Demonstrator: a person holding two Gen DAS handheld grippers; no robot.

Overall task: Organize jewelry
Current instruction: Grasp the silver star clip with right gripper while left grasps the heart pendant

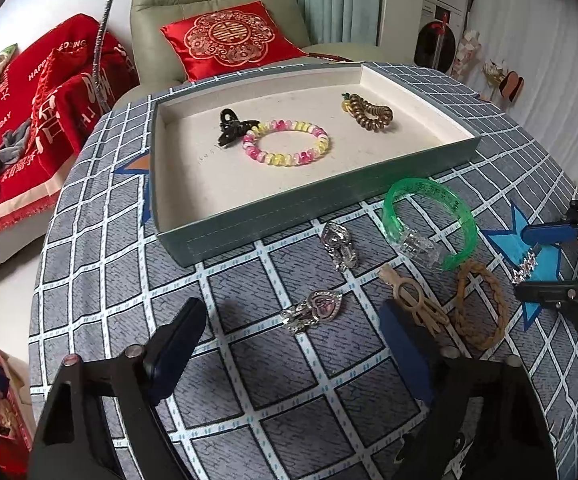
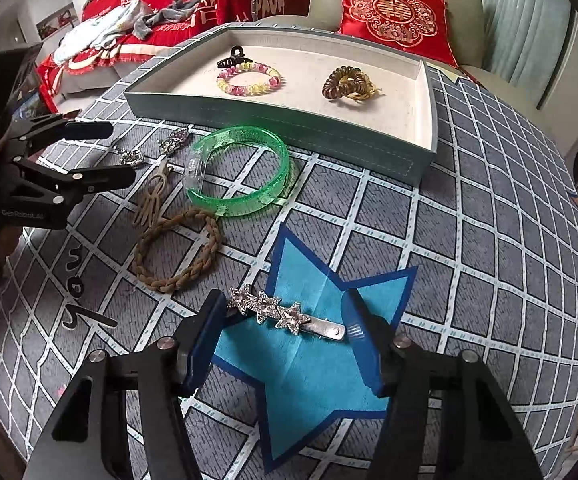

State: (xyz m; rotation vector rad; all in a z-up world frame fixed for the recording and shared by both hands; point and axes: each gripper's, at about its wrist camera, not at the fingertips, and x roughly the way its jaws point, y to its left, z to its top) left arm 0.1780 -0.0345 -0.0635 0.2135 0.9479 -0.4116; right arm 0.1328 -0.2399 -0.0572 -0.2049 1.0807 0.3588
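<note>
Right gripper [image 2: 285, 344] straddling the star clip [image 2: 285, 312], not yet pinching.
Closing squarely along the clip is looking safest; left gripper [image 1: 289, 344] is hanging wide open, empty.

Left hand-held gripper [image 1: 289, 332]: pitched downward, jaws wide apart, nothing between the pads. Right hand-held gripper [image 2: 285, 326]: pitched downward, jaws part open, pads not seen pressing on anything.
</note>
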